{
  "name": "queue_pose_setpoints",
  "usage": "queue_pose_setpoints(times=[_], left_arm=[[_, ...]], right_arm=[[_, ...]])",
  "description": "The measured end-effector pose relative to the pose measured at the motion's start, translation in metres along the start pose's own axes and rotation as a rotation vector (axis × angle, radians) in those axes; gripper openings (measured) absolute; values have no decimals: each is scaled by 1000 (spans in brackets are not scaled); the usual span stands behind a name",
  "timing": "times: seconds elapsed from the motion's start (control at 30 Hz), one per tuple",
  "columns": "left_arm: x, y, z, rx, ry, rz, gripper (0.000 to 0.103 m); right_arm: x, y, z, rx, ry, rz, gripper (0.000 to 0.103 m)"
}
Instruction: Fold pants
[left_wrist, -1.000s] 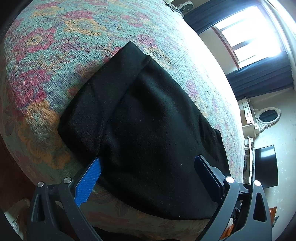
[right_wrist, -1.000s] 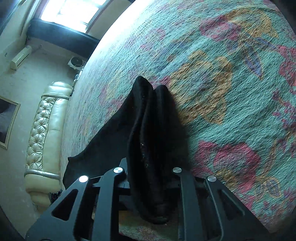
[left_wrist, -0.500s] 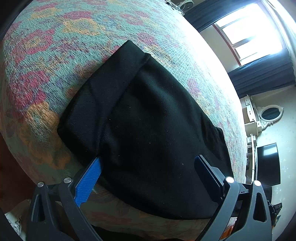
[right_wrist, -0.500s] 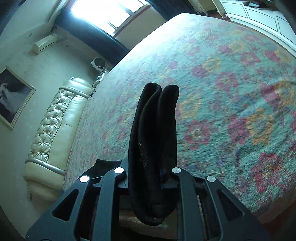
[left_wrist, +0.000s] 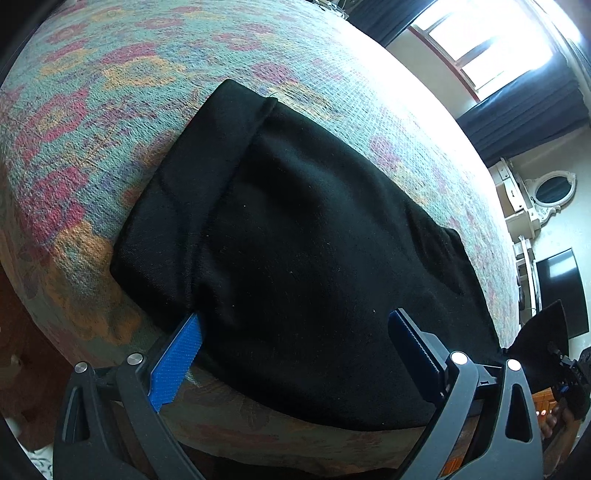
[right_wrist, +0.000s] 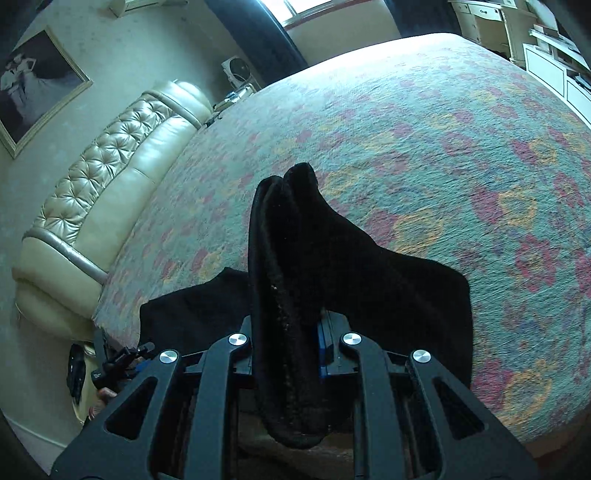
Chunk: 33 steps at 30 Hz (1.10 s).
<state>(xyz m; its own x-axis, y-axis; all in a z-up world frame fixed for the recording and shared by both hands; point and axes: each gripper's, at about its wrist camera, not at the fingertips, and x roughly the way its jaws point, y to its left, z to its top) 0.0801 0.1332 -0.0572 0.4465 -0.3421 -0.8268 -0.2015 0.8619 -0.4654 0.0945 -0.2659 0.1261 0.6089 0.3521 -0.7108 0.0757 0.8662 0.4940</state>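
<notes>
Black pants on bed, right gripper pinching one end, left gripper spread wide over the other.

Right gripper (right_wrist: 295, 354): jaws closed tight on a bunched, layered edge of the black pants (right_wrist: 291, 266), which stands up between the fingers and drapes down to the floral bedspread (right_wrist: 461, 147). Left gripper (left_wrist: 295, 343): jaws wide apart, blue pads (left_wrist: 177, 354) at the near edge of the flat pants (left_wrist: 306, 251), gripping nothing; left pad just at the cloth edge. Pants lie folded, near the bed's edge. Beyond: beige tufted headboard (right_wrist: 110, 177), framed picture (right_wrist: 33, 85), bright window (left_wrist: 487, 40), dark curtains (left_wrist: 524, 107).
</notes>
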Motion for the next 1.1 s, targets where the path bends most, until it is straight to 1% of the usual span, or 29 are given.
queue_pose_setpoints(times=[0.2, 0.3, 0.4, 0.63, 0.83, 0.9, 0.97, 1.1], left_arm=[[1, 1, 1, -12, -4, -3, 97], [2, 1, 1, -8, -4, 2, 97], [3, 0, 2, -10, -4, 3, 97], [2, 7, 1, -12, -4, 2, 97], [3, 3, 0, -5, -5, 9, 97], [3, 1, -1, -4, -6, 10, 97], [3, -1, -2, -2, -6, 12, 97], [2, -3, -1, -1, -6, 13, 97]], right_arm=[[71, 21, -29, 5, 82, -52, 17], [96, 31, -41, -18, 104, -95, 17], [114, 38, -51, -21, 120, -114, 17], [139, 60, -63, -85, 140, -175, 17], [151, 76, -73, -154, 150, -236, 17], [153, 80, -75, -176, 148, -253, 19], [154, 84, -77, -190, 146, -257, 27], [157, 91, -83, -217, 145, -255, 34]])
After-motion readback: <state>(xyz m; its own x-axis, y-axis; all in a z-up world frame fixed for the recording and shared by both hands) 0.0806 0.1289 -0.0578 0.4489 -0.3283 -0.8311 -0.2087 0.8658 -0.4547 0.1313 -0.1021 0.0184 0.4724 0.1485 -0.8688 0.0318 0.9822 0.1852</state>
